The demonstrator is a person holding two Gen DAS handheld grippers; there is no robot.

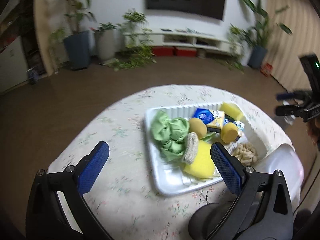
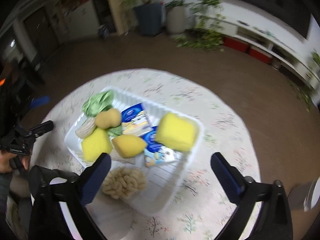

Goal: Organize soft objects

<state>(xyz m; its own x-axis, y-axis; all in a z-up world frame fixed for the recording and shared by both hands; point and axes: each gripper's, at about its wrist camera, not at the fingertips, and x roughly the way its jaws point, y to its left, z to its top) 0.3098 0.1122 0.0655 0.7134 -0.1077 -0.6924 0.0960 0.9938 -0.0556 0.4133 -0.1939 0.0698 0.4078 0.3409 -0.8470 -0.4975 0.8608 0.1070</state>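
Both grippers wide, nothing between the jaws: left gripper (image 1: 160, 156), right gripper (image 2: 160, 166), each above the near end of the tray (image 2: 192, 140).

Tray contents, counted:
- yellow sponges (image 2: 177, 132): 2
- round tan sponges (image 2: 108, 118): 2
- tissue packs (image 2: 136, 118): 2
- green cloth (image 1: 170, 136): 1
- knit pad (image 1: 191, 148): 1
- cream chenille mitt (image 2: 124, 182): 1

Tray sits on a round table with floral cloth (image 1: 124, 176). Brown floor; potted plants (image 1: 77, 46), white low shelf, dark wall screen behind. Frames motion-blurred.
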